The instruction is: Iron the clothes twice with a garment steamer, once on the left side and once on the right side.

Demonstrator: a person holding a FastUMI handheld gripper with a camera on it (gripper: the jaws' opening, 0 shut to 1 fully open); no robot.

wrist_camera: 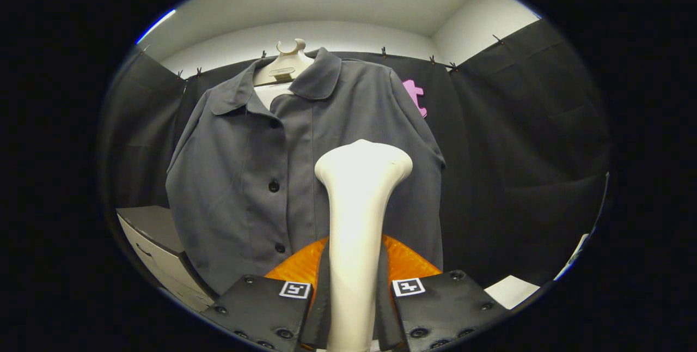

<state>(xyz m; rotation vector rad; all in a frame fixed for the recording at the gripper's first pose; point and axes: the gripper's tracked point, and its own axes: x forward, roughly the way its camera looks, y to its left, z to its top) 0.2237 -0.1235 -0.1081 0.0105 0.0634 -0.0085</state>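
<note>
The gripper points forward and slightly upward toward the grey shirt, its two fingers closed on the handle of the garment steamer, one pressing each side. The steamer rises upright from between the fingers, its broad head in front of the shirt's right half, near the button placket. Both fingers sit level with each other, just below the shirt's lower hem

— Where's the garment steamer?
— Clamped between both fingers of the gripper, upright, head just before the grey shirt.
— And the shirt?
— Buttoned, on its hanger.
</note>
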